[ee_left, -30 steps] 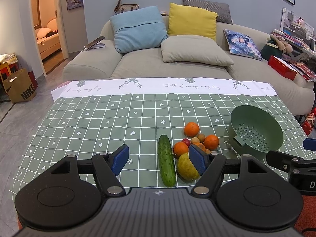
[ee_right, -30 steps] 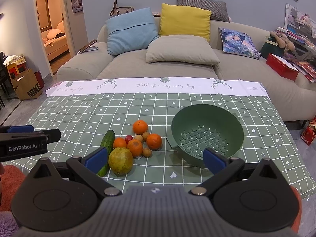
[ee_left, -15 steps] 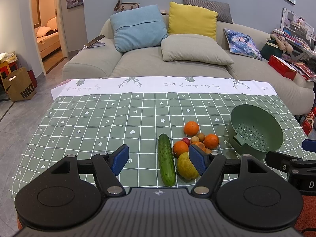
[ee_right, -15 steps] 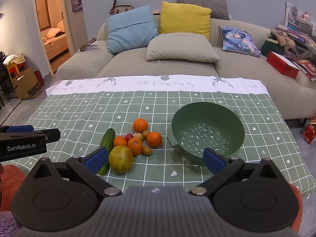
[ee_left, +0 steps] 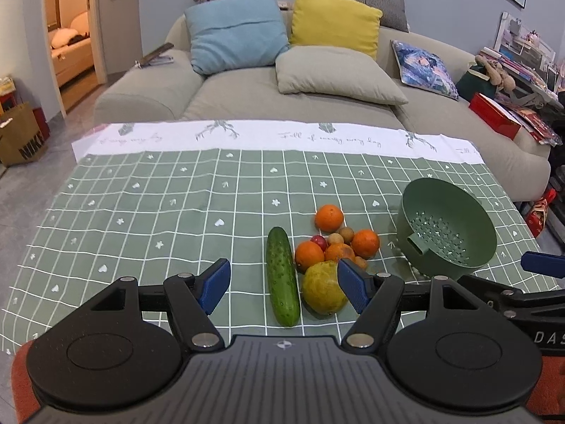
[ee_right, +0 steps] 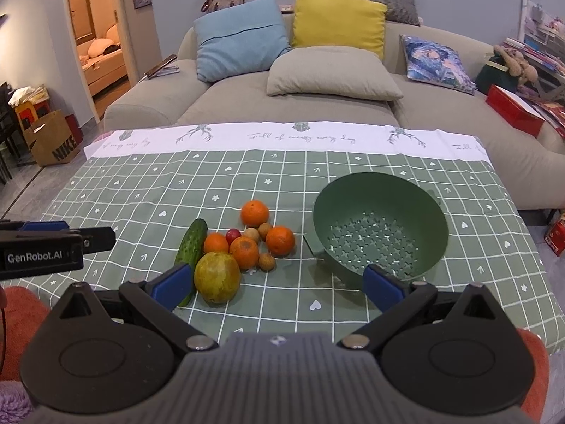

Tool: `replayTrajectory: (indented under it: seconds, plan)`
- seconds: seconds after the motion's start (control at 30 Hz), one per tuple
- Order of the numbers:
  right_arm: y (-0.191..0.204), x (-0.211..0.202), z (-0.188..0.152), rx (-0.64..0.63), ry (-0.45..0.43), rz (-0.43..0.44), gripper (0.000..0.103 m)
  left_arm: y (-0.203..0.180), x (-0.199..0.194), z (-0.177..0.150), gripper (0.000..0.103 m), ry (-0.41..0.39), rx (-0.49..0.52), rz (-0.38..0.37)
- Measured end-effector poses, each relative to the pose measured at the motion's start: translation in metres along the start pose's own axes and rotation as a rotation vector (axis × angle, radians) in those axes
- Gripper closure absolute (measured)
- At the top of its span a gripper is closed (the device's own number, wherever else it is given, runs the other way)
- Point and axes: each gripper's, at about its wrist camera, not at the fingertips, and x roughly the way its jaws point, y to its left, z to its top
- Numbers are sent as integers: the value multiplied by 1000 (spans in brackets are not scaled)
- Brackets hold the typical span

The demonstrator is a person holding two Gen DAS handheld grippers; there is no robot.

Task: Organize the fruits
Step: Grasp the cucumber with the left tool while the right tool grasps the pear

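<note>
The cucumber [ee_left: 281, 277] lay flat near the surface's [ee_left: 148, 212] near edge, its long axis running from that edge toward the sofa, beside the oranges [ee_left: 328, 217]. A green colander [ee_right: 379, 226] sat tilted rightward. Both left gripper [ee_left: 282, 286] and right gripper [ee_right: 279, 284] hovered with jaws apart, empty.

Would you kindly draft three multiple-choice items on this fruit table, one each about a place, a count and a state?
1. Where does the cucumber lie, as seen in the right wrist view?
A. left of the fruit cluster
B. inside the colander
C. on the sofa

2. How many oranges are on the table?
A. two
B. four
C. six

3. What is in the green colander?
A. nothing
B. one orange
C. the cucumber

Answers: 1 A, the cucumber flanks the cluster's left side; 2 B, four oranges show among the small fruits; 3 A, only its perforated bottom is visible.
</note>
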Motion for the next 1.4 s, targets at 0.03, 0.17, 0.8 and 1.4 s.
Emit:
replayTrajectory:
  seconds: [0.03, 0.17, 0.8, 1.4]
  plan:
    - [0, 3, 0, -9, -3, 7, 5, 1, 3, 0, 22, 5, 0, -2]
    - [-3, 21, 0, -17, -19, 73, 5, 5, 17, 0, 22, 34, -3, -35]
    - [23, 136, -4, 47, 182, 259, 38, 40, 122, 4, 51, 260, -192, -148]
    - [19, 208, -8, 222, 365, 308, 38, 47, 194, 11, 52, 407, -231, -155]
